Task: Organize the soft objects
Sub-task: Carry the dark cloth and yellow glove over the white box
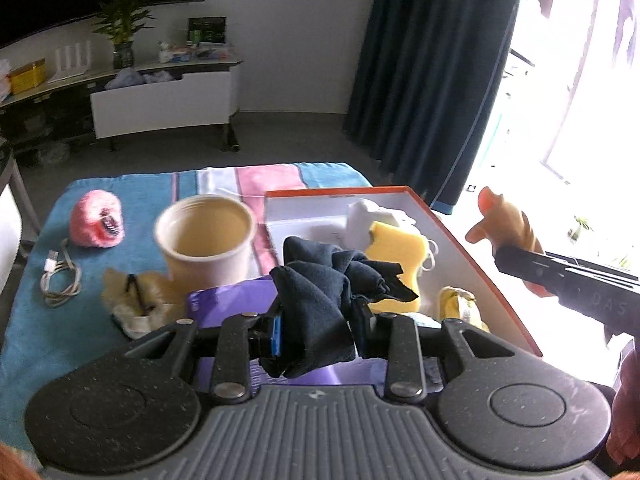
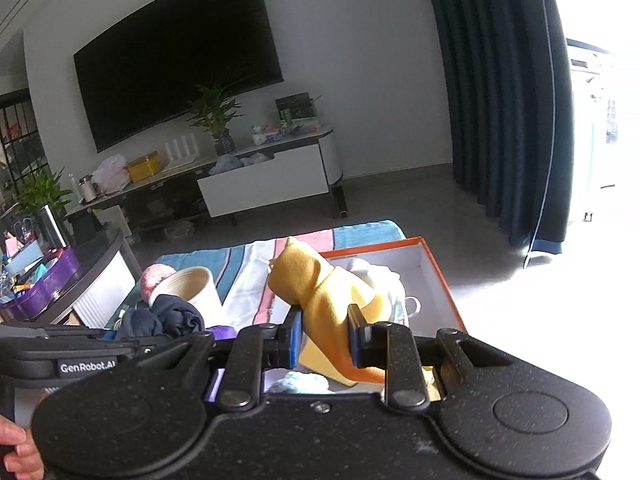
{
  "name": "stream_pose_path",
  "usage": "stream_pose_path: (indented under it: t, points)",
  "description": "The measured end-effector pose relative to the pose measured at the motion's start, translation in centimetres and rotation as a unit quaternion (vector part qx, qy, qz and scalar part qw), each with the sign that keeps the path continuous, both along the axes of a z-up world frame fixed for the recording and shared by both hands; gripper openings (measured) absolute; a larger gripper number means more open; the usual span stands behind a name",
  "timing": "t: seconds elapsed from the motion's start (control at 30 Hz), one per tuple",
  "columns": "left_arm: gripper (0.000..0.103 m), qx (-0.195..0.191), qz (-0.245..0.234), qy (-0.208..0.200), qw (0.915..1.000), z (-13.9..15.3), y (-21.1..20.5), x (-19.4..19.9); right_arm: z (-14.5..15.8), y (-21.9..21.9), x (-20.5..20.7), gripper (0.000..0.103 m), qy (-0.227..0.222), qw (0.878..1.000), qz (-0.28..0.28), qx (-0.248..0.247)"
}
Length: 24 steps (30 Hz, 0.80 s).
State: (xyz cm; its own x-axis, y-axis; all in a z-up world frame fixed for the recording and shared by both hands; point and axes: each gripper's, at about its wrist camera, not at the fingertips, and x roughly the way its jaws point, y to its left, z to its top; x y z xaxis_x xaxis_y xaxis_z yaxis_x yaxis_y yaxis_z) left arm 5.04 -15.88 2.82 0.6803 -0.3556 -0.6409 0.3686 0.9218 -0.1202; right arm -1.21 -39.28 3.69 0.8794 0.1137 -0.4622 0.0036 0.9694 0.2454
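Note:
My left gripper is shut on a bunched dark navy cloth and holds it above the near-left corner of an orange-rimmed box. In the box lie a yellow sponge, a white soft item and a yellow-white piece. My right gripper is shut on a yellow-orange cloth, over the same box. In the left wrist view that cloth hangs at the right, beyond the box rim. The navy cloth shows at the left of the right wrist view.
A striped blue-pink towel covers the table. On it stand a cream cup, a pink fluffy item, a coiled white cable, a beige fluffy item with a dark clip and a purple flat thing. A dark curtain hangs behind.

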Motion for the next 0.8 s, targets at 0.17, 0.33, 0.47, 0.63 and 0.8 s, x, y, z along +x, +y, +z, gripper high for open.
stream_pose_path:
  t: [0.17,0.33,0.47,0.63,0.8]
  points:
    - [0.033,0.002,-0.021,0.006,0.9998,-0.4,-1.6,0.4,-0.2,-1.3,-0.2,0.029,-0.001,1.0,-0.015,0.003]
    - [0.033,0.006,-0.039,0.01,0.9992,-0.9,-3.0,0.7,-0.4,-2.5,-0.5,0.029,-0.002,0.999,-0.032,0.006]
    - [0.033,0.004,-0.049,0.013,0.9987,-1.1,-4.0,1.2,-0.5,-3.2,-0.5,0.029,-0.002,0.999,-0.041,0.011]
    - [0.033,0.007,-0.055,0.015,0.9983,-1.4,-4.9,1.8,-0.9,-3.9,-0.6,0.029,0.002,0.999,-0.05,0.015]
    - [0.033,0.009,-0.048,0.017,0.9987,-1.5,-4.9,2.6,-1.1,-4.8,-0.4,0.029,0.002,0.998,-0.059,0.019]
